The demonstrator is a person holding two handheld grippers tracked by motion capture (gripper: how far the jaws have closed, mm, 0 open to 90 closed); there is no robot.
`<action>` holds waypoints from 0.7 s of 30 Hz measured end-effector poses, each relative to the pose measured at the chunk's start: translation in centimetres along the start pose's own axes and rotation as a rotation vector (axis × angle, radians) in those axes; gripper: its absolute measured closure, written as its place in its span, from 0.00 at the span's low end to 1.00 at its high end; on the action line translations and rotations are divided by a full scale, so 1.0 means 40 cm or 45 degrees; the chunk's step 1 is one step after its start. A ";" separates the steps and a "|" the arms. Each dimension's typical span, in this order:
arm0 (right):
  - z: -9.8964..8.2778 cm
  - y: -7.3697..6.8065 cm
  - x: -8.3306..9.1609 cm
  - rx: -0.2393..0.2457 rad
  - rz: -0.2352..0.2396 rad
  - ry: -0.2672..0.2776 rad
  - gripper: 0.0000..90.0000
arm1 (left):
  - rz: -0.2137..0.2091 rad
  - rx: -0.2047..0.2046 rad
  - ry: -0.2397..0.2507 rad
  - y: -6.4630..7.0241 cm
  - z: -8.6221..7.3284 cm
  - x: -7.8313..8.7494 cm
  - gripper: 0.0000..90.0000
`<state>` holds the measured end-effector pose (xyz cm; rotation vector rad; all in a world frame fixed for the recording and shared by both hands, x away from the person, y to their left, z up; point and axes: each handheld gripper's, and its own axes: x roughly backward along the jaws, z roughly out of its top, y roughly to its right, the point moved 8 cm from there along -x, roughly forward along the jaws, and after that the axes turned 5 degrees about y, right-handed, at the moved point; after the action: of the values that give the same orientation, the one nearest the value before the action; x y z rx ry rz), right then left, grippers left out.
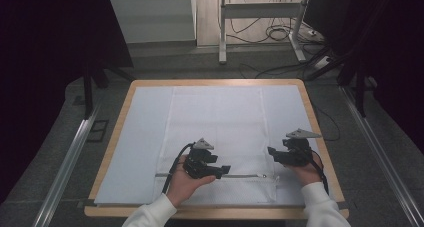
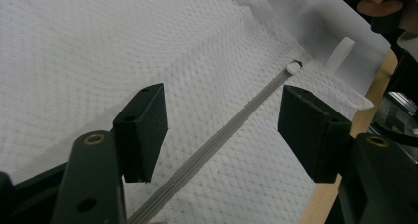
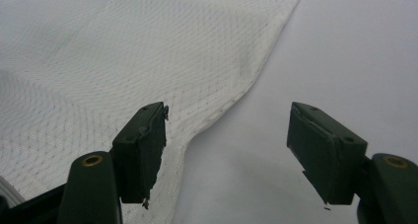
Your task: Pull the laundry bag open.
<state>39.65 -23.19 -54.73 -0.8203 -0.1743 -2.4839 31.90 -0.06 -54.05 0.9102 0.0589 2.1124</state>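
A white mesh bag [image 1: 215,122] lies flat on the table, its grey zipper [image 1: 245,175] running across near the front edge. My left gripper [image 1: 223,171] hovers low over the zipper [image 2: 217,145], jaws open on either side of it and nothing pinched. The zipper pull [image 2: 294,66] sits farther along, near the bag's right end, beside a white tab [image 2: 340,54]. My right gripper [image 1: 271,152] is at the bag's right edge [image 3: 236,95], jaws open and empty, one jaw above the mesh [image 3: 98,61] and the other above the sheet.
A white sheet [image 1: 145,137] covers the wooden table [image 1: 320,137]. Metal rails [image 1: 70,152] flank the table on the floor. Behind it stand a metal frame [image 1: 222,32] and loose cables [image 1: 277,34].
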 end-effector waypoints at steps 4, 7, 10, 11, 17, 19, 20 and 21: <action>0.001 0.001 0.000 -0.001 -0.002 0.002 0.34 | -0.008 -0.010 -0.011 0.007 -0.001 -0.006 0.39; 0.001 0.001 0.000 0.002 -0.002 0.004 0.35 | -0.014 -0.009 -0.014 0.014 -0.001 -0.015 0.39; 0.001 0.001 0.001 0.000 -0.001 0.004 0.35 | -0.022 -0.016 -0.029 0.020 0.000 -0.023 0.39; 0.002 0.001 0.001 -0.001 0.000 0.005 0.35 | -0.024 -0.011 -0.023 0.023 0.001 -0.026 0.39; 0.001 0.000 0.001 0.001 0.002 0.001 0.35 | -0.038 -0.021 -0.034 0.038 0.006 -0.038 0.39; 0.000 0.000 0.000 0.001 0.004 -0.001 0.35 | -0.043 -0.026 -0.037 0.042 0.008 -0.040 0.39; 0.000 0.000 0.000 0.002 0.003 -0.001 0.35 | -0.043 -0.026 -0.037 0.042 0.008 -0.040 0.39; 0.000 0.000 0.000 0.001 0.003 -0.001 0.35 | -0.044 -0.025 -0.035 0.045 0.009 -0.044 0.39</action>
<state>39.65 -23.19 -54.72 -0.8207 -0.1749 -2.4814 31.64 -2.57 -54.20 0.9200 0.0393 2.0650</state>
